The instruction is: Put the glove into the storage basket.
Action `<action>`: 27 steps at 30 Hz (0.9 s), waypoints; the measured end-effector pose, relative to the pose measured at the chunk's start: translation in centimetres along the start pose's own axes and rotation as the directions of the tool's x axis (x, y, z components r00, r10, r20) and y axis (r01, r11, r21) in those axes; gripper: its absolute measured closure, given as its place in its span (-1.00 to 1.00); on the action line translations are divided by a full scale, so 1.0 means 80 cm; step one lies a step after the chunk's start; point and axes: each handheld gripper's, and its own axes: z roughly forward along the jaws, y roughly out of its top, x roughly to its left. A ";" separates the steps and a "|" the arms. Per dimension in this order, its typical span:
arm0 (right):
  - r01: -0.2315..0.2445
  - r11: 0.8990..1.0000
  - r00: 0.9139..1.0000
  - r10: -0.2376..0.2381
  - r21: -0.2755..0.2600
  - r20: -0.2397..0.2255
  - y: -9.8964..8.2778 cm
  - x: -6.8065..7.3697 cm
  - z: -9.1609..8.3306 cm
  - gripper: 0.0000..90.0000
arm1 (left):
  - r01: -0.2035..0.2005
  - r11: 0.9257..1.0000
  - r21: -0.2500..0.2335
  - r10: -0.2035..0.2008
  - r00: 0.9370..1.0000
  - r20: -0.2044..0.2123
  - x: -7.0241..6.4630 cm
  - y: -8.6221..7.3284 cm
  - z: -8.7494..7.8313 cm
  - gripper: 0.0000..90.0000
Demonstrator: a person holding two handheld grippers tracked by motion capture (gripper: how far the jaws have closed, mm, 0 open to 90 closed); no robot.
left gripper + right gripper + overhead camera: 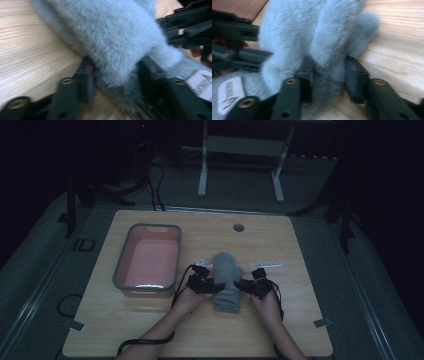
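A grey fluffy glove (228, 280) with a ribbed cuff and a white label (201, 83) lies on the wooden table (290, 320), cuff toward the person. My left gripper (212, 287) comes in from its left side; in the left gripper view its jaws (116, 72) pinch a fold of the fluffy fabric (107, 32). My right gripper (245, 287) comes in from the other side, its jaws (329, 67) closed on a fluffy lobe of the glove (294, 30). The label (230, 93) lies at the lower left of the right gripper view. Each gripper view shows the other gripper beyond the glove.
A pink bin with a grey rim (152, 226) stands left of the glove, close to the left hand. A round grommet (238, 227) sits near the table's far edge. A white desk frame (240, 160) stands beyond the table.
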 end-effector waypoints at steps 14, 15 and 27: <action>0.012 1.000 1.000 -0.012 -0.023 -0.001 0.004 0.010 -0.015 0.79 | -0.092 0.995 -0.032 0.093 0.995 0.026 -0.013 0.010 -0.011 0.78; 0.013 0.999 1.000 -0.013 -0.029 -0.002 0.005 0.012 -0.018 0.79 | -0.099 0.994 -0.043 0.101 0.994 0.032 -0.015 0.012 -0.014 0.79; 0.016 0.991 0.999 -0.022 -0.137 -0.040 0.034 0.034 -0.067 0.81 | -0.144 0.984 -0.108 0.151 0.987 0.060 -0.032 0.047 -0.060 0.80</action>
